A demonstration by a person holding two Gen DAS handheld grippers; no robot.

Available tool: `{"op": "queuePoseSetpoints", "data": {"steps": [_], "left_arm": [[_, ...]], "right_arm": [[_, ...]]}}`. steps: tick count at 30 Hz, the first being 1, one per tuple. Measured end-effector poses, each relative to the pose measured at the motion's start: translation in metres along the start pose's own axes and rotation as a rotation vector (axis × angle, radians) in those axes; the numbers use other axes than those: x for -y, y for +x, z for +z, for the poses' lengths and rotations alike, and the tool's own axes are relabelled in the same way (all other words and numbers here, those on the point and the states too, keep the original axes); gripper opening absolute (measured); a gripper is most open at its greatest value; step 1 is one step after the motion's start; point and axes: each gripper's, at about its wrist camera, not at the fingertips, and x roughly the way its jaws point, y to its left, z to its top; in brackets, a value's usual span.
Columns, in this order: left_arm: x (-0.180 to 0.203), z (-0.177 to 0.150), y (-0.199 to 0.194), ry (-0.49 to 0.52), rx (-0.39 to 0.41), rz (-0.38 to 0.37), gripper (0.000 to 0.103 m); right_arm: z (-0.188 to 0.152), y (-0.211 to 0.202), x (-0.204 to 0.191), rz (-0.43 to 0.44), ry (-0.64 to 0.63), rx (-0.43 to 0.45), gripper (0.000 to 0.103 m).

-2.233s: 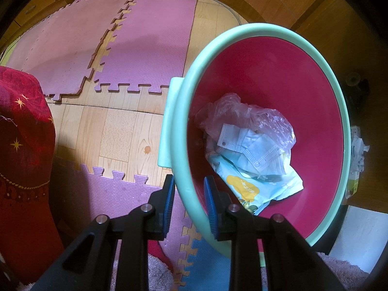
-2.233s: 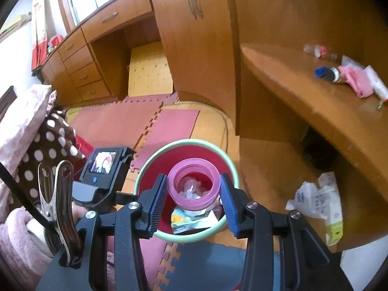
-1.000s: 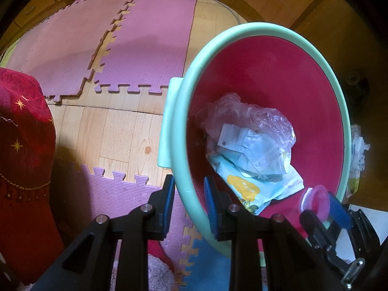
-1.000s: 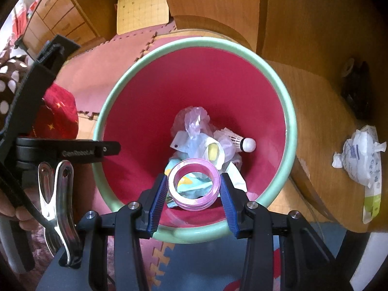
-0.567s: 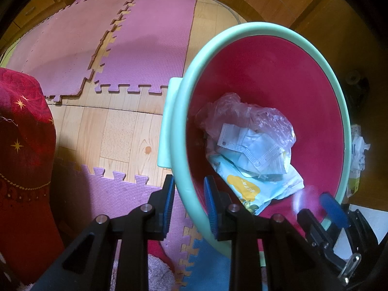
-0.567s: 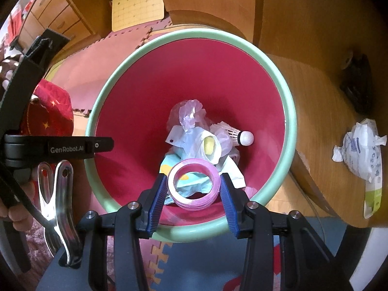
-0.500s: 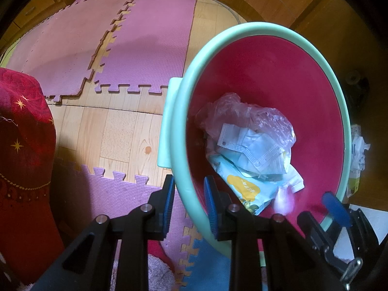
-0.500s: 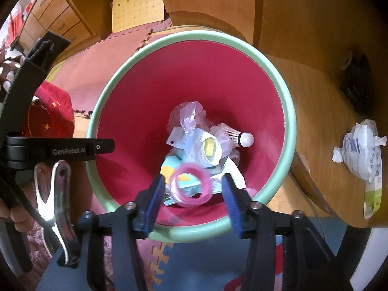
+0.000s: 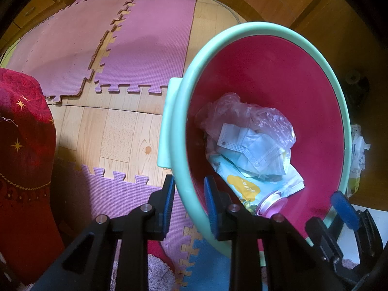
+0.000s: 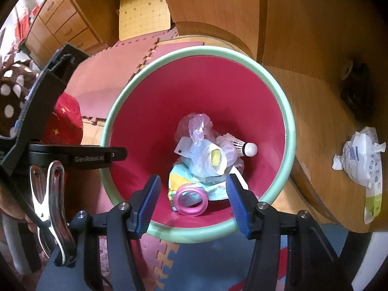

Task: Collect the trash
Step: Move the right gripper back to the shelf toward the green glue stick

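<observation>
Two grippers are mine, and they do different work now. My left gripper points down and is closed tight on the green rim of the bin, one finger outside and one inside, so the bin is held tilted toward me. My right gripper hangs above the mouth of the bin, its jaws are opening, and nothing is between them. The pink ring lies free at the bottom of the bin, on the near side, touching the printed wrapper. Its hole faces up toward my right fingers. Behind it are a clear plastic bag, a white mask and a shuttlecock.

I judge that this piece is finished. The next trash is the crumpled white packet on the wooden shelf, to the right of the bin and well apart from its rim. Its long axis runs away from me toward me, roughly. My right hand is nearer to it, and the left is busy, so the right should swing sideways to the right and take the packet across its narrow width.
</observation>
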Motion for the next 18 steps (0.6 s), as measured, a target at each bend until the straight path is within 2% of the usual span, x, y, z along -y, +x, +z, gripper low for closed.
{"op": "queuePoseSetpoints", "data": {"steps": [10,18], "left_arm": [[0.000,0.000,0.000,-0.001,0.000,-0.002,0.026],[0.000,0.000,0.000,-0.001,0.000,-0.002,0.026]], "right_arm": [[-0.002,-0.031,-0.008,0.031,-0.013,0.063,0.057],[-0.002,-0.072,-0.020,0.062,-0.026,0.134,0.057]]}}
